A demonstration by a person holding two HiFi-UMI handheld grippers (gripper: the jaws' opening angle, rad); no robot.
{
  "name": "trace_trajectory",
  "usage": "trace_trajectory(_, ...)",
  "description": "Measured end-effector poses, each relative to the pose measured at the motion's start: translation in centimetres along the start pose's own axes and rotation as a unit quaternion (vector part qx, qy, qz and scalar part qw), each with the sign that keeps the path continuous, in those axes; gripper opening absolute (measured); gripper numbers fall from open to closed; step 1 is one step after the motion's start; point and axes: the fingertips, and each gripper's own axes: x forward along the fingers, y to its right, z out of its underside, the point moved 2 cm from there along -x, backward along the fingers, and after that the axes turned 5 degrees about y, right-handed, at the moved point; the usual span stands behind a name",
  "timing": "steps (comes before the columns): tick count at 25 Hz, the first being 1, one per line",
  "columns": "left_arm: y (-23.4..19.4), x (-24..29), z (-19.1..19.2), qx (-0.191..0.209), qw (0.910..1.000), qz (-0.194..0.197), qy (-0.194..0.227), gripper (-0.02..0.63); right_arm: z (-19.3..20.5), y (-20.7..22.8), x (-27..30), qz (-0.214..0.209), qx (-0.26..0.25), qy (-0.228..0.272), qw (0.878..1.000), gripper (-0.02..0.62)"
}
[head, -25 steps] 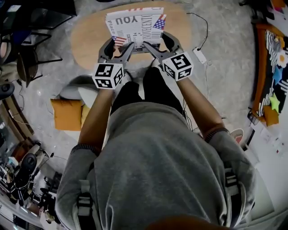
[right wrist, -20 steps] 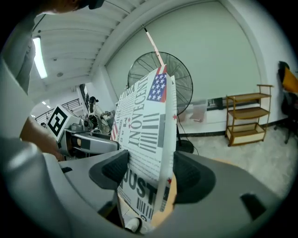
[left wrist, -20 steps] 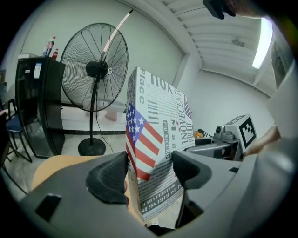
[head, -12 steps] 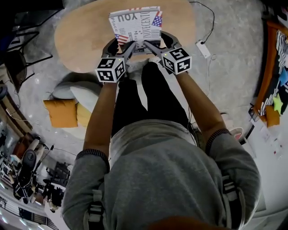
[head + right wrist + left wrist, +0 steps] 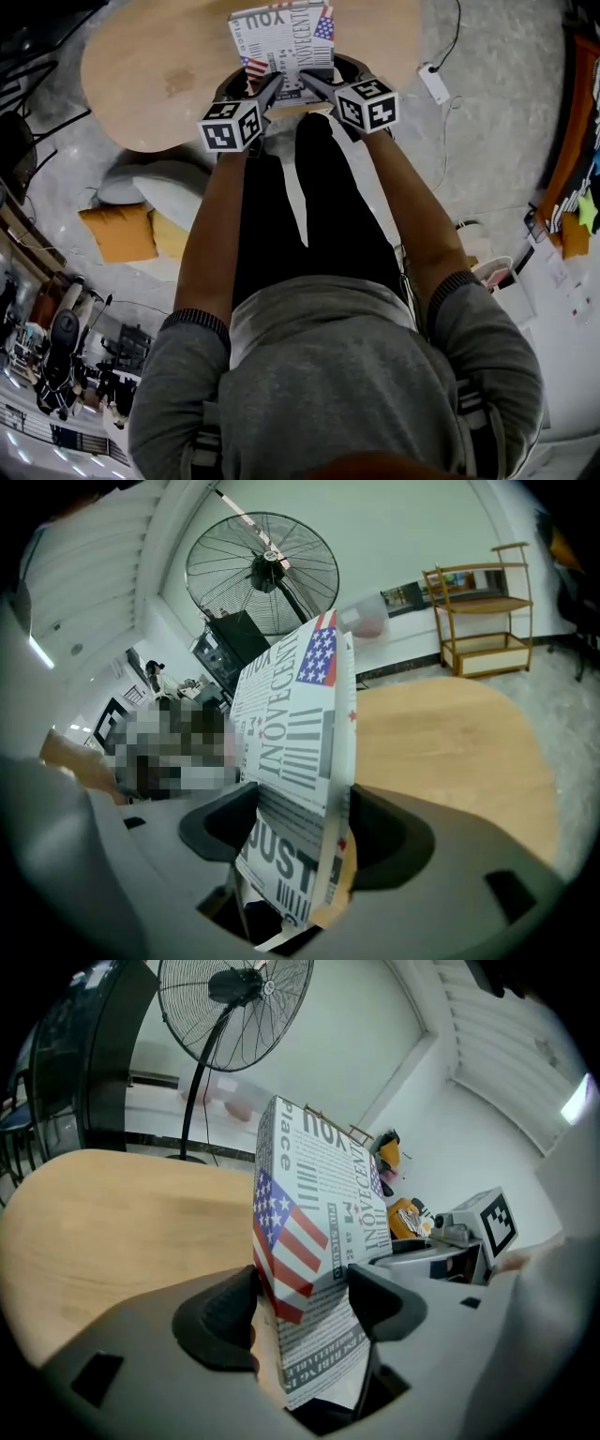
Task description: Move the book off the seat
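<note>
The book (image 5: 284, 42) has a newspaper-print cover with an American flag. It hangs over the near edge of an oval wooden table (image 5: 159, 75), near spine toward me. My left gripper (image 5: 253, 91) is shut on its near left corner and my right gripper (image 5: 322, 86) on its near right corner. In the left gripper view the book (image 5: 319, 1213) stands between the pads of the left gripper (image 5: 300, 1302), above the table top (image 5: 112, 1213). From the right gripper view, the book (image 5: 300, 705) is clamped by the right gripper (image 5: 295, 827). No seat can be made out.
An orange cushion (image 5: 117, 232) and a white cushion (image 5: 159, 192) lie on the floor at the left. A cable with a white adapter (image 5: 434, 82) runs right of the table. A standing fan (image 5: 234, 997) and a wooden shelf (image 5: 478, 621) stand beyond the table.
Both grippers have come down toward the table with the book still clamped between them. The table now fills more of the head view and the book sits higher in the frame.
</note>
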Motion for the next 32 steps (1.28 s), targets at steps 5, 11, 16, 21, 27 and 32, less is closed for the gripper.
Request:
trace_trajectory(5,-1.1,2.8,3.2,-0.027,0.9993,0.003,-0.025,0.328,2.8,2.3,1.3,0.013,0.029,-0.027,0.999,0.318)
trace_trajectory(11,-0.9,5.5,6.5,-0.057,0.9970,0.002,-0.052,0.329,5.3,5.0,1.7,0.022,0.037,-0.066,0.997,0.324)
trace_trajectory(16,-0.5,7.2,8.6,-0.079,0.9940,0.000,-0.076,0.328,7.6,6.8,1.6,0.030,0.051,-0.085,0.995,0.328)
trace_trajectory(21,-0.1,8.1,9.2,-0.089,0.9918,-0.001,-0.092,0.329,7.7,7.7,1.1,0.046,0.085,-0.086,0.992,0.333)
trace_trajectory(27,-0.5,10.6,10.0,-0.094,0.9887,-0.002,-0.117,0.328,8.6,10.2,2.6,0.059,0.089,-0.099,0.989,0.351)
trace_trajectory(32,-0.1,10.2,9.8,-0.084,0.9898,-0.019,-0.113,0.328,8.2,10.3,2.5,0.078,0.103,-0.094,0.987,0.367)
